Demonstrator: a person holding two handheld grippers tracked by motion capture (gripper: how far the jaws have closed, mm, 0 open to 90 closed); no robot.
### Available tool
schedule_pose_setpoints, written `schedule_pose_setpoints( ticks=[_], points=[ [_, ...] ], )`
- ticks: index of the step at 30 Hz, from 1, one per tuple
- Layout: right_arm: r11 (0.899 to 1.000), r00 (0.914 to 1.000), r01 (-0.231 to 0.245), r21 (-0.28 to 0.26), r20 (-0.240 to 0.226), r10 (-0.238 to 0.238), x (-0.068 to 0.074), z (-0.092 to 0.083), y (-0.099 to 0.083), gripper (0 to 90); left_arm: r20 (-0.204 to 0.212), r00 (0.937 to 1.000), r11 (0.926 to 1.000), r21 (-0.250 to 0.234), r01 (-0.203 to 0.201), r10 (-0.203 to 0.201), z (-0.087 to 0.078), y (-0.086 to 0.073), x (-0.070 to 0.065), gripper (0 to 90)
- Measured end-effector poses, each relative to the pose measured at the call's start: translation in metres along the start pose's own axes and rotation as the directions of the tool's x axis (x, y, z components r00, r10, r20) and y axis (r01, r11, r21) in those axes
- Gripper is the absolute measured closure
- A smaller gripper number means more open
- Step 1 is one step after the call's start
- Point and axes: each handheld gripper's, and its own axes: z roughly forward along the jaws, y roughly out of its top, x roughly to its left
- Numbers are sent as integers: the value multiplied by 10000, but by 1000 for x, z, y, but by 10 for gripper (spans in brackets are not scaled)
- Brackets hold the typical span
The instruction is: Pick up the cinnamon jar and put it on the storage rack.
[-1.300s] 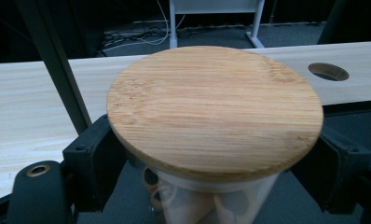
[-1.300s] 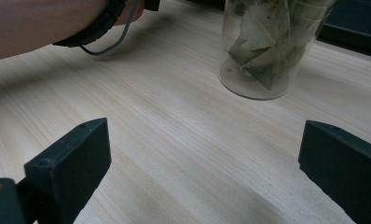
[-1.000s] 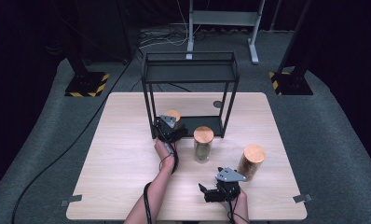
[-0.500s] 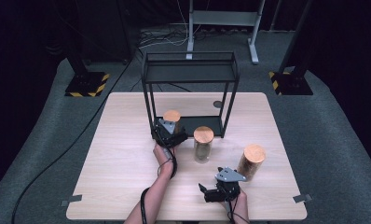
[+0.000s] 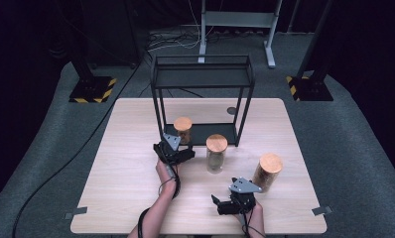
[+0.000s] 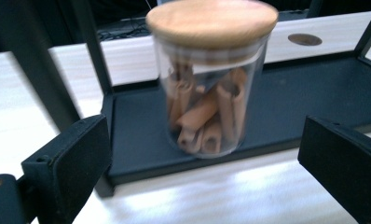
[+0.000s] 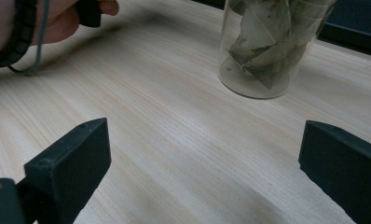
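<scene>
Cinnamon jar (image 6: 211, 84) upright on rack's bottom shelf (image 6: 314, 100), just ahead of left gripper (image 6: 204, 154), jaws just opened wide, apart from it

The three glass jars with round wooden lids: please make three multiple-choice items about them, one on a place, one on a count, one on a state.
1. Where does the glass jar of rolled brown sticks stand?
A. on the black rack's bottom tray
B. on the rack's top shelf
C. on the floor

2. How many lidded jars rest directly on the light wooden table?
A. none
B. two
C. four

3. How are the jaws of the left hand-held gripper?
A. shut on the jar
B. shut on nothing
C. open, apart from the jar

Answers: 1 A, its base sits on the dark tray. 2 B, the leaf jar and the tall jar. 3 C, both jaws stand wide.
</scene>
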Motion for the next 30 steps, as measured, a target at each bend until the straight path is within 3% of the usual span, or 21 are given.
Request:
schedule_pose_setpoints(
  ticks=[5,11,21,30],
  points=[
    [10000,10000,18,25,16,-18,0,0,0,15,420,9991,9986,516,66,-88,-10,-6,12,0],
    [10000,10000,31,58,28,-31,0,0,0,15,895,9959,9928,1175,-214,109,-23,-15,28,0],
    [9999,10000,46,107,2,-46,0,1,0,15,1358,9906,9752,2162,-475,181,-48,-32,55,0],
    [9999,10000,46,125,-39,-45,0,1,0,15,1577,9875,9530,2983,-527,52,-67,-54,79,0]
  ],
)
